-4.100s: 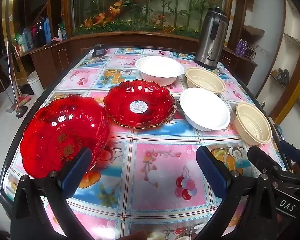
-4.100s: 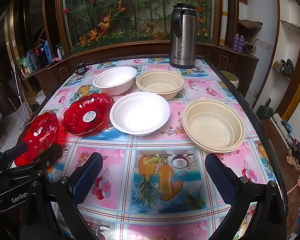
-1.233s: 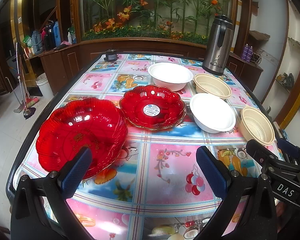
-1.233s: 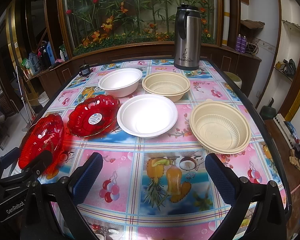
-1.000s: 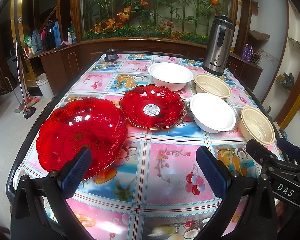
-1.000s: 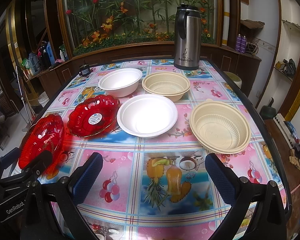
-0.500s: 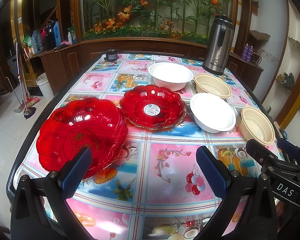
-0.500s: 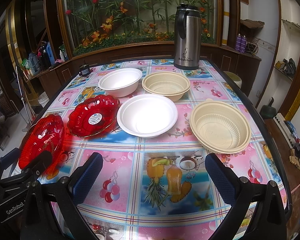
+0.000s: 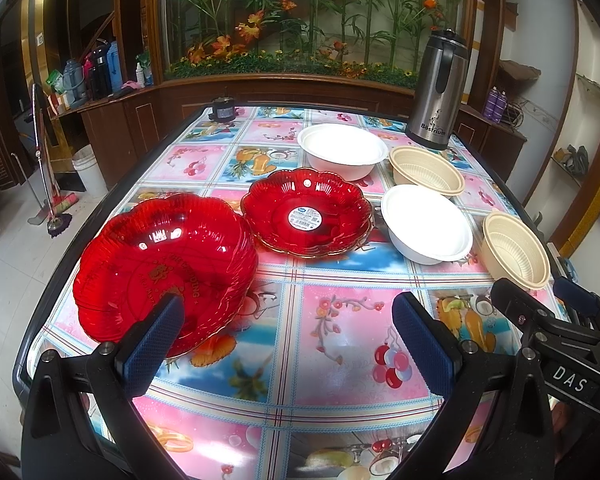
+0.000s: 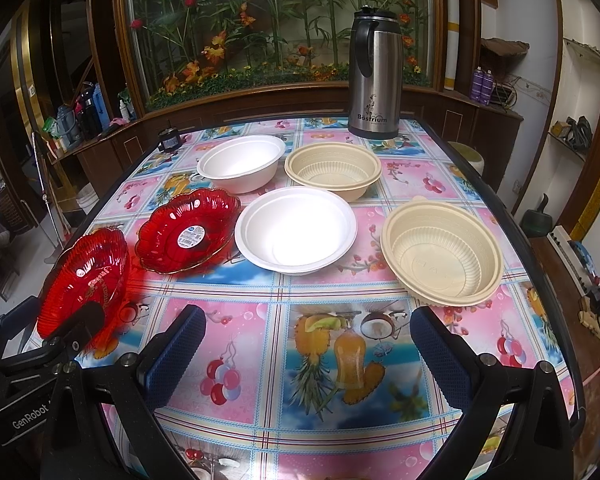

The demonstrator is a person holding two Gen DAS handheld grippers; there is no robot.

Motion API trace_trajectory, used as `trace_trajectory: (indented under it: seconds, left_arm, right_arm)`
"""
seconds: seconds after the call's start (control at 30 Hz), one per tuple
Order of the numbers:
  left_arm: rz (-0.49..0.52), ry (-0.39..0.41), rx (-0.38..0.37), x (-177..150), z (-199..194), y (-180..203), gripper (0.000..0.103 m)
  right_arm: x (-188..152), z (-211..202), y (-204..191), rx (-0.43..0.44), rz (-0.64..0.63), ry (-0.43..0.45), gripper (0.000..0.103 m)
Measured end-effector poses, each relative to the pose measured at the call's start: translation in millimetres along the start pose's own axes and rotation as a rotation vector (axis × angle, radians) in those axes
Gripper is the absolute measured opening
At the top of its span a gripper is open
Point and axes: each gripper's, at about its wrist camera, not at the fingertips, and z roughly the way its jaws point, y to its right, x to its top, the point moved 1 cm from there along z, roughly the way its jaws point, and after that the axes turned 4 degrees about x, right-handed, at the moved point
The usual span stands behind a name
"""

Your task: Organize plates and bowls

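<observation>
While both claws, left gripper (image 9: 286, 330) and right gripper (image 10: 308, 340), hang spread wide and empty: near red plate (image 9: 164, 264), at the table's (image 9: 340, 320) left edge, tilted. Looks rigid, light, glossy, likely slippery plastic; best pinched at the scalloped rim.

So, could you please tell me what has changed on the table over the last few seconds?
Both grippers, left and right, drew back slightly from the dishes about four seconds ago and have held steady since, both open and empty. The red plates, white bowls and beige bowls have not moved.
</observation>
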Motion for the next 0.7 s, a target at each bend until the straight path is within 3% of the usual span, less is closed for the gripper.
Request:
trace_trajectory:
  seconds: [0.17, 0.3, 0.4, 0.53, 0.7]
  left_arm:
    - [-0.065, -0.038, -0.003, -10, -3, -45, 0.103]
    - [-0.167, -0.049, 0.091, -12, -1, -118, 0.103]
    - [-0.281, -0.097, 0.110, -13, 10, -159, 0.103]
    - [-0.320, -0.127, 0.124, -14, 24, -180, 0.103]
    - [-0.334, -0.164, 0.134, -11, 48, -187, 0.100]
  right_arm:
    - [-4, 11, -19, 0.112, -0.015, -0.068, 0.103]
    - [-4, 25, -47, 0.258, -0.012, -0.126, 0.103]
    - [-3, 36, -72, 0.358, 0.002, -0.185, 0.102]
    - [-1, 57, -114, 0.491, -0.001, -0.277, 0.100]
    - [-1, 93, -144, 0.552, 0.077, -0.393, 0.081]
